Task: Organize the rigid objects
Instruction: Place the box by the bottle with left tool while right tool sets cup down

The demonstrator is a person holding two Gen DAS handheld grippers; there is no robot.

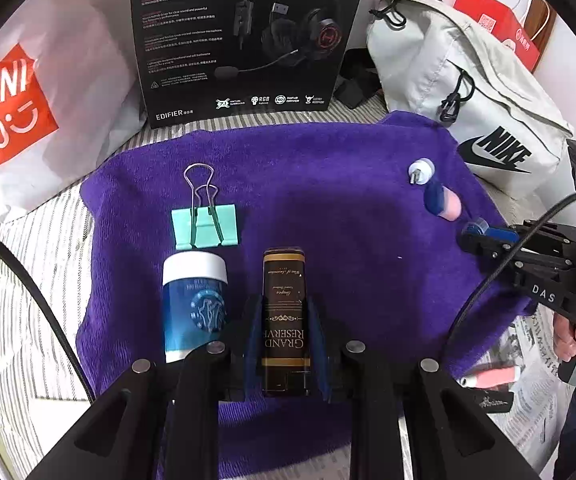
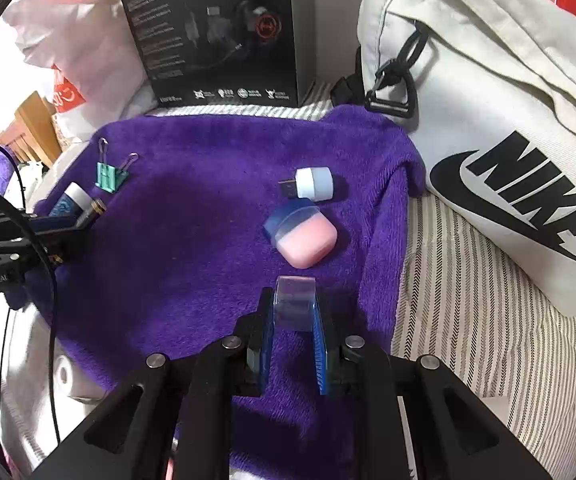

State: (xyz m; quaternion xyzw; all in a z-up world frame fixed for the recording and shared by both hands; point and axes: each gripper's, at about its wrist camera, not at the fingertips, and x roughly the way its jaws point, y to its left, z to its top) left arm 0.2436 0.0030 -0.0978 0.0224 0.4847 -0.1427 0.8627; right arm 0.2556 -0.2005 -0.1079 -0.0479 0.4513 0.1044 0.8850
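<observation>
A purple towel (image 1: 328, 184) (image 2: 191, 200) carries the objects. My left gripper (image 1: 284, 304) is shut on a dark brown "Grand Reserve" box (image 1: 283, 272) just over the towel. Left of it lies a blue bottle with a white cap (image 1: 193, 304), and behind that a green binder clip (image 1: 203, 228). My right gripper (image 2: 292, 298) is shut on a clear plastic cap (image 2: 294, 316). Ahead of it lie a pink and blue case (image 2: 304, 238) and a small white USB light (image 2: 312, 184). The left gripper (image 2: 87, 214) shows at the far left of the right wrist view.
A black headset box (image 1: 243, 36) stands behind the towel. A white Nike bag (image 2: 488, 120) crowds the right side, and a white Miniso bag (image 1: 27, 112) the left. Striped bedding (image 2: 460, 300) surrounds the towel. A pink item (image 1: 488, 378) lies on newspaper at the right.
</observation>
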